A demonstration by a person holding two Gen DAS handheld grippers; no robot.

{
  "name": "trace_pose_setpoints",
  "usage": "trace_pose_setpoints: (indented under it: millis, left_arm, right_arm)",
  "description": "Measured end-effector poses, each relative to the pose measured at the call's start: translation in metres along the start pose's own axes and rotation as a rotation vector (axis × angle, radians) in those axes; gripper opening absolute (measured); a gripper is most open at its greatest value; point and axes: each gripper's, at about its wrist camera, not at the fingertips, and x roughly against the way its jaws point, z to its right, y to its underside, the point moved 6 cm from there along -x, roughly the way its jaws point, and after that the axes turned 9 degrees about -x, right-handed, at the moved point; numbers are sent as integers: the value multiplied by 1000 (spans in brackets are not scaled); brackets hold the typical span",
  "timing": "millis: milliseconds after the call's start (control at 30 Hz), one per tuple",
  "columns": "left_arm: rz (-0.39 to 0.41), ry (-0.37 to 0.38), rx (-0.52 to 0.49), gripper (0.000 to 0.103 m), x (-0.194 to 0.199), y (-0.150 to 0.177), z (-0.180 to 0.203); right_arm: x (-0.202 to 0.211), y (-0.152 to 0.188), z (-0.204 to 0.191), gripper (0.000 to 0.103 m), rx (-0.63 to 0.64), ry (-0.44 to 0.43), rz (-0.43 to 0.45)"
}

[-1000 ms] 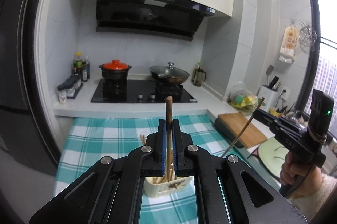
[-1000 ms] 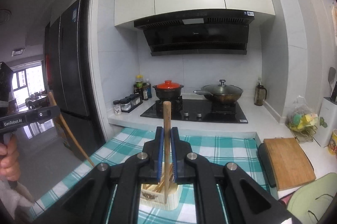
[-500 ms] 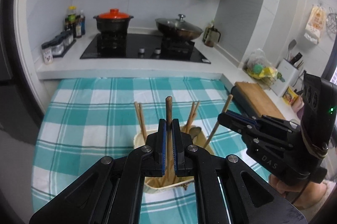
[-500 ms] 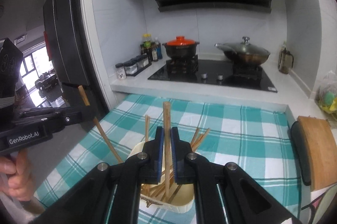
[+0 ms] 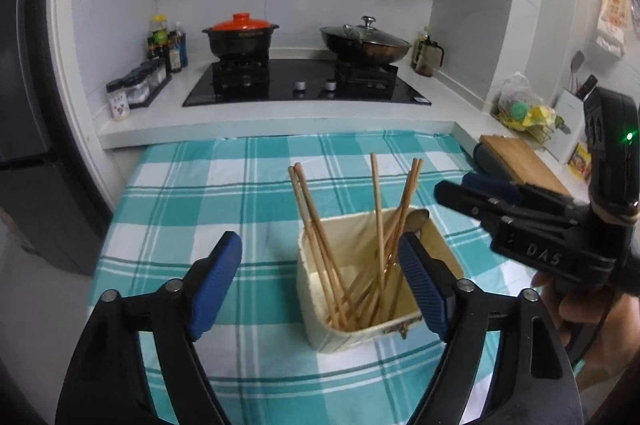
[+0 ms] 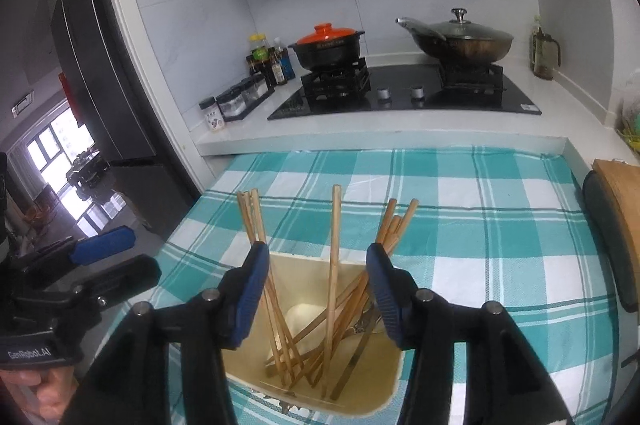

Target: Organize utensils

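Left wrist view looks down past the left gripper (image 5: pixel 320 265), whose jaws have just been opening and now stand wide apart with nothing pressed between the blue pads. Just ahead of them, on the teal checked cloth (image 5: pixel 224 185) that covers the counter, sits a cream utensil holder (image 5: pixel 340 329). Its near right corner lies behind the right-hand pad. A bundle of wooden chopsticks (image 5: pixel 320 249) stands inside it, some leaning left and others leaning right, and a metal spoon (image 5: pixel 416 221) pokes up at the far right corner of the holder. To the right of these jaws the right gripper (image 5: pixel 460 189) comes in from the side, held by a hand (image 5: pixel 592 325) at its grip.

Right wrist view shows that gripper (image 6: pixel 320 285) directly above the holder (image 6: pixel 384 405). Its jaws have also just been opening; they stand apart, and one chopstick (image 6: pixel 334 265) rises upright in the gap between the pads, touching neither. More chopsticks (image 6: pixel 256 225) fan out behind the left pad and others behind the right pad. Off to the left of these jaws the left gripper (image 6: pixel 104 245) is visible, its blue pad pointing toward the holder.

Beyond both sets of jaws, at the far side of the cloth, a black hob (image 5: pixel 304 93) carries a red-lidded pot (image 5: pixel 240 37) and a lidded wok (image 5: pixel 366 43).
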Motion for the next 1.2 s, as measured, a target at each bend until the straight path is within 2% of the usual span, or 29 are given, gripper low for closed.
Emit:
trace_pose_setpoints:
  millis: [67, 133, 300, 433, 533, 733, 900, 1067, 1200]
  left_arm:
    - [17, -51, -41, 95, 19, 14, 6]
    - [30, -99, -75, 100, 36, 30, 11]
    - [41, -195, -103, 102, 72, 68, 28]
    - [62, -230, -85, 103, 101, 91, 42]
    - [67, -276, -91, 102, 119, 104, 51]
    - [100, -264, -64, 102, 159, 126, 66]
    - [135, -286, -26, 102, 185, 138, 71]
    - [136, -275, 29, 102, 196, 149, 72]
    - [135, -295, 16, 102, 197, 155, 77]
  right_arm:
    - [21, 5, -4, 52, 40, 15, 32]
    - [43, 13, -7, 58, 76, 38, 58]
    - [97, 44, -9, 61, 84, 67, 94]
    - [133, 76, -10, 63, 81, 109, 106]
    - [158, 101, -14, 73, 81, 128, 121]
    - [198, 146, -28, 79, 102, 149, 135]
    - [224, 167, -32, 80, 102, 168, 165]
    - [238, 183, -33, 80, 96, 171, 170]
    - [245, 193, -34, 84, 99, 188, 173]
